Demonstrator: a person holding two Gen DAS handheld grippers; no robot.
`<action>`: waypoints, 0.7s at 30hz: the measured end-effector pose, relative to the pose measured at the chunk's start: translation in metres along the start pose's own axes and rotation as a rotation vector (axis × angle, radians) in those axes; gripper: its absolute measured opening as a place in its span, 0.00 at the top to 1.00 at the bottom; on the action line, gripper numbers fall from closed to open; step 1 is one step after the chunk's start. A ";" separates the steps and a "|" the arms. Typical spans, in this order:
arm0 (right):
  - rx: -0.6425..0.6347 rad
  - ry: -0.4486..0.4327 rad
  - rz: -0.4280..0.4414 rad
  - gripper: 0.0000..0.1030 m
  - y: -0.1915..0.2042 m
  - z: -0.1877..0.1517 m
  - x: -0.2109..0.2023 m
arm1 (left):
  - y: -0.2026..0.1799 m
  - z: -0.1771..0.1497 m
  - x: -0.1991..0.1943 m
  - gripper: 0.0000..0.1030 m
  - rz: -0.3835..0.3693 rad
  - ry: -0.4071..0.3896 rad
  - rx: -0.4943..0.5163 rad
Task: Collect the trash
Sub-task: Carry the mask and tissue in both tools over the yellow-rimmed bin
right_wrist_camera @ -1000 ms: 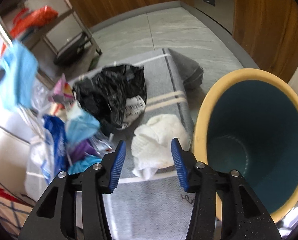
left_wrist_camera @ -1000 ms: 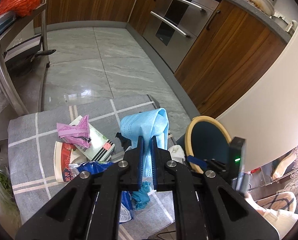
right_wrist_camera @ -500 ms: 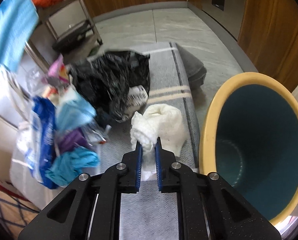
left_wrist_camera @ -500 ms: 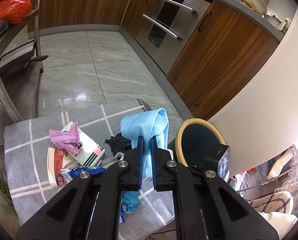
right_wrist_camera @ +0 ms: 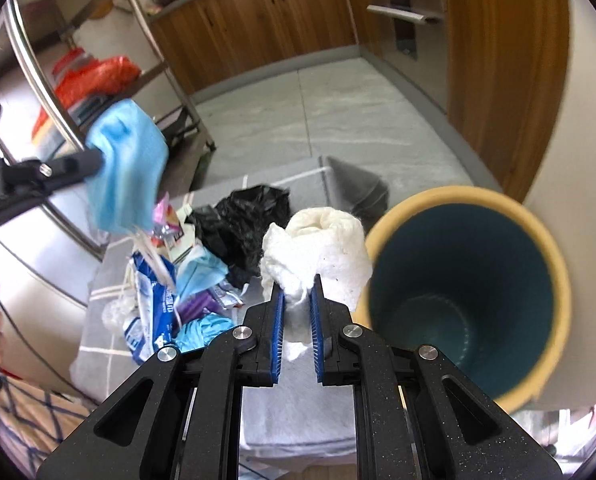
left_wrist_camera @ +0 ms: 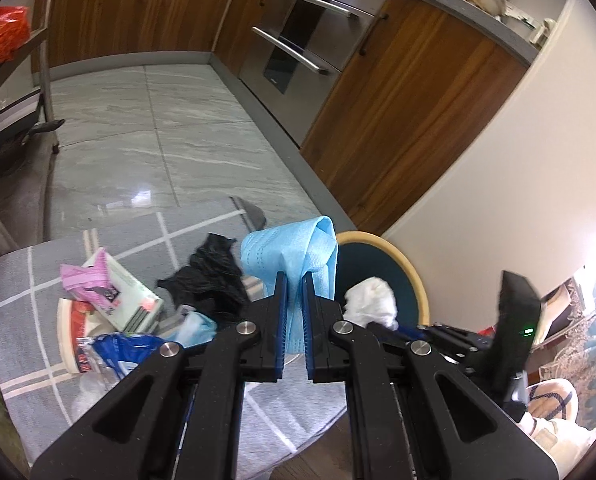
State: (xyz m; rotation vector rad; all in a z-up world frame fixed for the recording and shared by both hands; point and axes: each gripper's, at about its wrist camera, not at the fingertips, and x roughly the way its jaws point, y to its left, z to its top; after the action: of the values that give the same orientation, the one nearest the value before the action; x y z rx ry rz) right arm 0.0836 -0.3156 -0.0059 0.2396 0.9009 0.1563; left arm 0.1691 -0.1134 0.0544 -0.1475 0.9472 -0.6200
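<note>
Both grippers are held out over the mat, each tilted downward. The left gripper (left_wrist_camera: 293,280) has its 2 jaws clamped nearly together on a light blue face mask (left_wrist_camera: 293,248). The right gripper (right_wrist_camera: 297,294), just beside it, has its blue pads (right_wrist_camera: 277,316) pinched on a white crumpled wad (right_wrist_camera: 322,240).

Glossy grey floor tiles (left_wrist_camera: 201,152) shine at upper left, beside wood cabinets (left_wrist_camera: 398,112) and a brushed-metal oven (left_wrist_camera: 298,56). The rug (left_wrist_camera: 25,320) is matt woven cloth. The black bag (right_wrist_camera: 249,220) is crinkly plastic; the white wad (right_wrist_camera: 322,240) looks like soft paper.
</note>
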 end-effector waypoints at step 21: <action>0.153 -0.060 -0.096 0.87 -0.092 -0.031 -0.046 | -0.103 -0.018 0.106 0.94 -0.073 0.144 0.121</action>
State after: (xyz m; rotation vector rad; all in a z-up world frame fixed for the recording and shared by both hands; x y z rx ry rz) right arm 0.0342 -0.4107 -0.0150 0.3407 0.8634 -0.0093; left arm 0.1553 -0.2544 0.0073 -0.0291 1.0437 -0.7611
